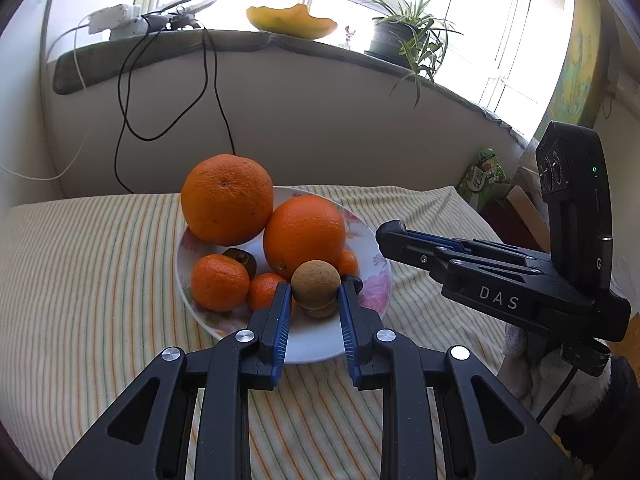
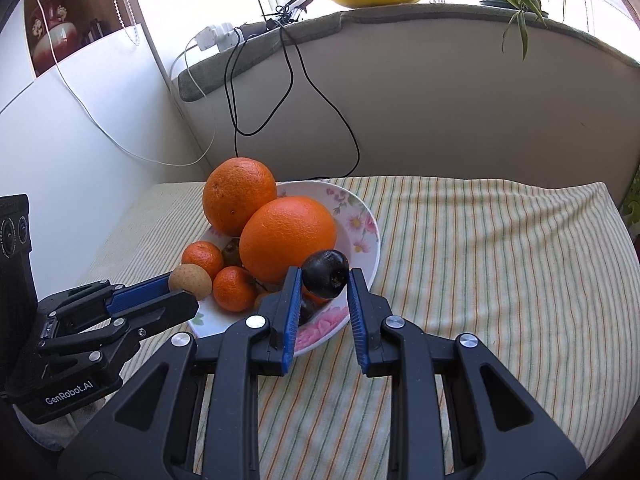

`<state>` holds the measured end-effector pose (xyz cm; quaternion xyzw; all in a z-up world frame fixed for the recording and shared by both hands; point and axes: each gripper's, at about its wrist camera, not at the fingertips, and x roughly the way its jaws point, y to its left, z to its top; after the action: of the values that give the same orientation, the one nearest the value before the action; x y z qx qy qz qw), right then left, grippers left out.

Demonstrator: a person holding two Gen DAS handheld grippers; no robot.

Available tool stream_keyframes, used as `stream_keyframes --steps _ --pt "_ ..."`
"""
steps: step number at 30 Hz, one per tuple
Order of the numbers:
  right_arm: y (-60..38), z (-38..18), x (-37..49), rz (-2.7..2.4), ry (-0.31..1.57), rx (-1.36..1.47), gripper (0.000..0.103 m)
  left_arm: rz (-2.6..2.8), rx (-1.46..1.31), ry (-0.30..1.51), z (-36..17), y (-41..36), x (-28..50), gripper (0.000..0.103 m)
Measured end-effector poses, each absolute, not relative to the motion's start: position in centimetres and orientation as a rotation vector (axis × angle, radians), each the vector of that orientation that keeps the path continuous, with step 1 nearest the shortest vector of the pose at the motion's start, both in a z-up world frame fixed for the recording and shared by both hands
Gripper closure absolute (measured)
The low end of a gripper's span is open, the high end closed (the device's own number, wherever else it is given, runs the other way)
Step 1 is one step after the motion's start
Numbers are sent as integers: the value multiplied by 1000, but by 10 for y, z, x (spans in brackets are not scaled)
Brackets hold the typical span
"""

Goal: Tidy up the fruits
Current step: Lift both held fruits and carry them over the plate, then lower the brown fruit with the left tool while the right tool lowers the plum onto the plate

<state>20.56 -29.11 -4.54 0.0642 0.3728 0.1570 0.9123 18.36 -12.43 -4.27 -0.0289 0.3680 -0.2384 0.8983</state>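
A flowered white plate (image 1: 320, 354) (image 2: 370, 240) on the striped cloth carries two big oranges (image 1: 226, 198) (image 1: 304, 236), small mandarins (image 1: 219, 282) and a dark fruit (image 1: 242, 260). My left gripper (image 1: 314, 292) is shut on a round tan fruit (image 1: 316, 286) just above the plate's near side, over another brown fruit (image 1: 320, 311). In the right wrist view the right gripper (image 2: 325, 280) is shut on a dark purple fruit (image 2: 326, 274) above the plate's near rim. The left gripper (image 2: 184, 284) comes in from the left there, tan fruit (image 2: 190, 280) at its tip. The right gripper's body (image 1: 500, 276) shows at the right of the left wrist view.
The striped cloth (image 2: 480, 280) runs wide to the right of the plate. A wall rises close behind, with black cables (image 2: 296, 80) hanging down it. The sill above bears a yellow bowl (image 1: 290, 20), a potted plant (image 1: 404, 36) and a power strip (image 2: 218, 36). A green box (image 1: 482, 178) stands far right.
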Motion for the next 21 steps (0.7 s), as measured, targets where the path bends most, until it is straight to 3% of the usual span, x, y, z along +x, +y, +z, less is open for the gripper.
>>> stream_keyframes --steps 21 --pt "-296 -55 225 327 782 120 79 -496 -52 772 -45 -133 194 80"
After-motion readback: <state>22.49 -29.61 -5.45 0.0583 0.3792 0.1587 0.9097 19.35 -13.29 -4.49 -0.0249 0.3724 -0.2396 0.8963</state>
